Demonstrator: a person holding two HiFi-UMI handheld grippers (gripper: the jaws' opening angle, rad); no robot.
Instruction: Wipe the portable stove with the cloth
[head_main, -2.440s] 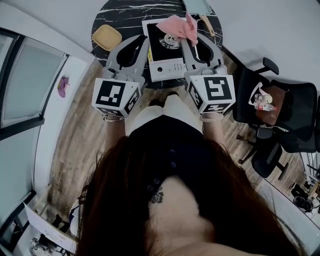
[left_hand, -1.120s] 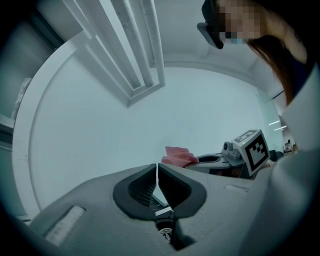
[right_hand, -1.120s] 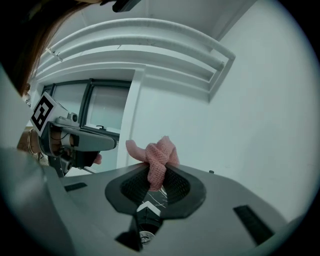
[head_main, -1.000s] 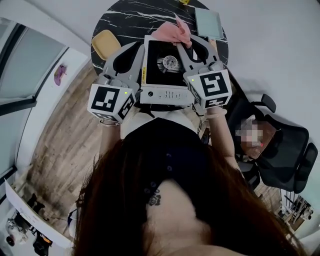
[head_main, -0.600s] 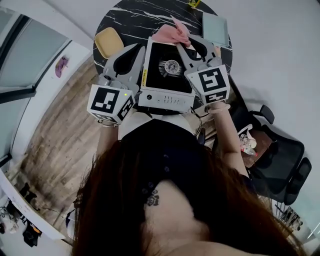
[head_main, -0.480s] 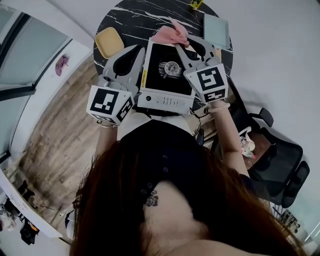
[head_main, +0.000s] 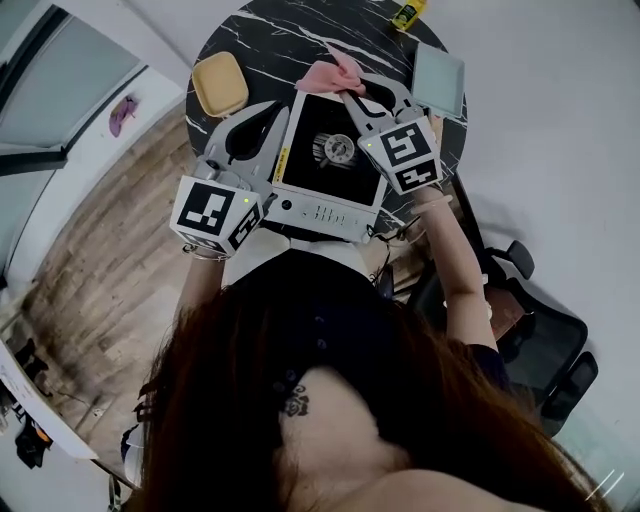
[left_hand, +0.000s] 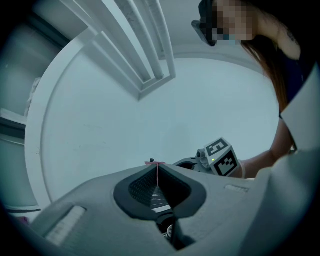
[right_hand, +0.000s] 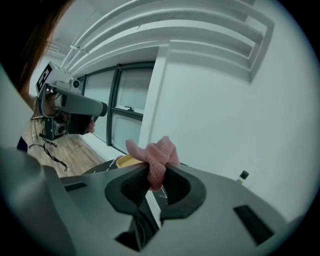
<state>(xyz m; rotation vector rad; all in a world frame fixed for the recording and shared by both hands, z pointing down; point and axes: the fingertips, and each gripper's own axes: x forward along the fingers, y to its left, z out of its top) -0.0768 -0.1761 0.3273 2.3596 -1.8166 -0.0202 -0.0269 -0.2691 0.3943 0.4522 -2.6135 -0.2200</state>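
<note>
Your right hand-held gripper (right_hand: 156, 169) was clamped on the pink cloth (head_main: 335, 72), with a bunched fold pinched between the jaws and sticking up above them. In the head view the cloth lay at the far edge of the portable stove (head_main: 322, 165), near its far right corner. The gripper reached in along the stove's right side. The stove sat on the round black marble worktop (head_main: 250, 35), close to its near edge. Its burner (head_main: 335, 148) was in the middle of the dark top plate, and its control panel faced you.

Your left hand-held gripper (left_hand: 156, 170) had its jaws pressed together, with nothing between them that I could make out. It lay along the stove's left side, just beside it; I cannot tell whether it touched the stove.

On the worktop, a yellow dish (head_main: 220, 83) sat to the left of the stove. A pale square board (head_main: 438, 70) sat to the right of the cloth, and a small yellow bottle (head_main: 405, 15) stood at the far edge. A black office chair (head_main: 545, 335) stood on the floor to your right.
</note>
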